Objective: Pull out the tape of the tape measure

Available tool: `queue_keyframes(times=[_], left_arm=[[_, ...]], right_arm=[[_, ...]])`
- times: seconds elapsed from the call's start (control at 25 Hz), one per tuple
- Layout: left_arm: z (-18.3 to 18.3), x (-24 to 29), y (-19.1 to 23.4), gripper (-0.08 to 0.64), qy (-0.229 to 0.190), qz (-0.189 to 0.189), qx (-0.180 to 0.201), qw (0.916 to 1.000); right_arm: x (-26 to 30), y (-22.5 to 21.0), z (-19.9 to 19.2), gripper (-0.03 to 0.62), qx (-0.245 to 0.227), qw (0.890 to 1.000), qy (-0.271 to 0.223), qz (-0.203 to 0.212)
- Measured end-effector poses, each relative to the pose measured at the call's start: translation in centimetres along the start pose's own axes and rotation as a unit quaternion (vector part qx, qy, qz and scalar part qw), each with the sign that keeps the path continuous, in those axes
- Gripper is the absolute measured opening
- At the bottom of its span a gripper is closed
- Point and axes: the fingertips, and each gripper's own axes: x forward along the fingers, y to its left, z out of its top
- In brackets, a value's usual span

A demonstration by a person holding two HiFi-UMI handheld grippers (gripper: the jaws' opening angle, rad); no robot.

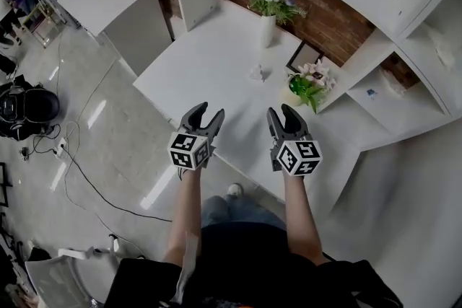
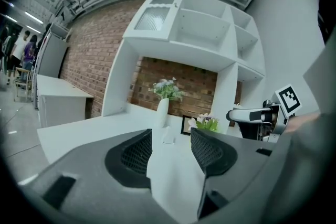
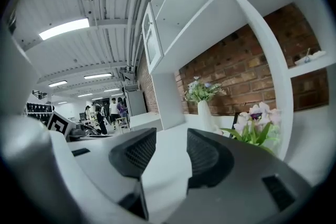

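Both grippers are hovering side by side above the near edge of the white surface (image 1: 209,61), held at arm's length, neither touching anything.

Left gripper (image 1: 211,110): jaws are standing apart. Its own view (image 2: 171,134) is showing only bare surface in the gap between the fingers (image 2: 137,155). Nothing gripped.

Right gripper (image 1: 280,110): jaws are likewise standing apart. Its own view (image 3: 172,136) is showing bare surface between them. Nothing gripped. It is also showing at the right of the left gripper view, level with the left one and apart from it.

Task thing: a small pale object (image 1: 256,72) is lying on the surface towards the far edge, near the foot of the white vase (image 1: 268,31). It is too small to tell whether this is the tape measure. It is sitting well apart from both grippers, roughly on the line between them. In the left gripper view it is showing just past the jaw gap (image 2: 168,136), beside the vase.

Other items along the far edge, by the brick wall: the vase is holding pale flowers; a dark picture frame (image 1: 304,55) is leaning behind; a green pot of pink flowers (image 1: 303,86) is standing at the far right corner, beside the white shelf unit (image 1: 404,25).
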Motion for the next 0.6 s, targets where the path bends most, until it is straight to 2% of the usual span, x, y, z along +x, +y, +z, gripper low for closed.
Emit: queue_keyframes(times=[0.24, 0.4, 0.6], left_arm=[[0.9, 4.0, 0.6, 0.202, 0.018, -0.020, 0.014, 0.9995], [0.6, 6.3, 0.8, 0.202, 0.030, -0.041, 0.011, 0.9987], [0.6, 10.4, 0.8, 0.202, 0.054, -0.076, 0.044, 0.9947]], right_arm=[[2.5, -2.1, 0.4, 0.163, 0.015, 1.000, 0.005, -0.008], [3.7, -2.9, 0.3, 0.163, 0.023, 1.000, 0.007, -0.015], [4.7, -3.6, 0.0, 0.163, 0.027, 0.999, 0.017, -0.019]])
